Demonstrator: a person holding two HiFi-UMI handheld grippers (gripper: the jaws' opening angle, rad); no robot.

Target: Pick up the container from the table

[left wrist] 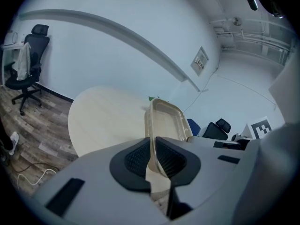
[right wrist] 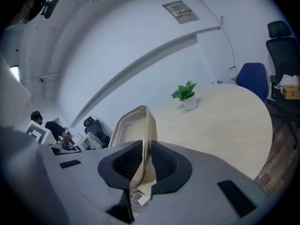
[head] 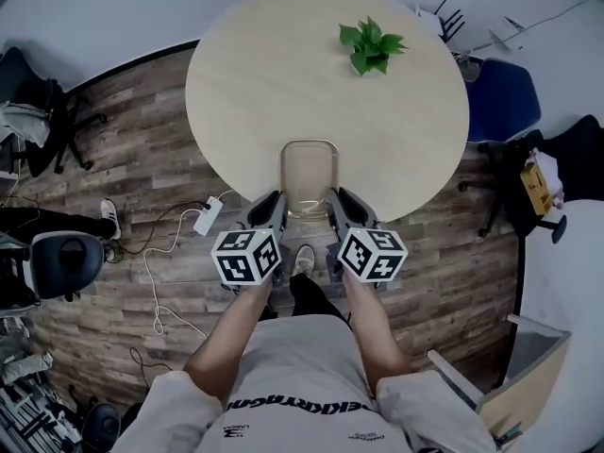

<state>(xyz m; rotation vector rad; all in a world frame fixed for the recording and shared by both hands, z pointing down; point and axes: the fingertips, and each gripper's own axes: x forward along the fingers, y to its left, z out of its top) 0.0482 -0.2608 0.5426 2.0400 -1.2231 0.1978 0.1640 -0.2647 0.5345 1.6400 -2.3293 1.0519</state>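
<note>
A clear, beige-tinted rectangular plastic container (head: pixel 309 176) hangs in the air above the near edge of the round table (head: pixel 264 74). My left gripper (head: pixel 269 217) is shut on its left rim, and my right gripper (head: pixel 342 215) is shut on its right rim. In the left gripper view the container's wall (left wrist: pixel 165 118) runs between the dark ribbed pads (left wrist: pixel 137 157). The right gripper view has the rim (right wrist: pixel 140 125) pinched between its pads (right wrist: pixel 161 161) in the same way. The container looks empty.
A small potted green plant (head: pixel 371 47) stands at the table's far right. A blue chair (head: pixel 503 99) and dark office chairs (head: pixel 42 111) ring the table. A white power strip with cable (head: pixel 206 217) lies on the wood floor below my left gripper.
</note>
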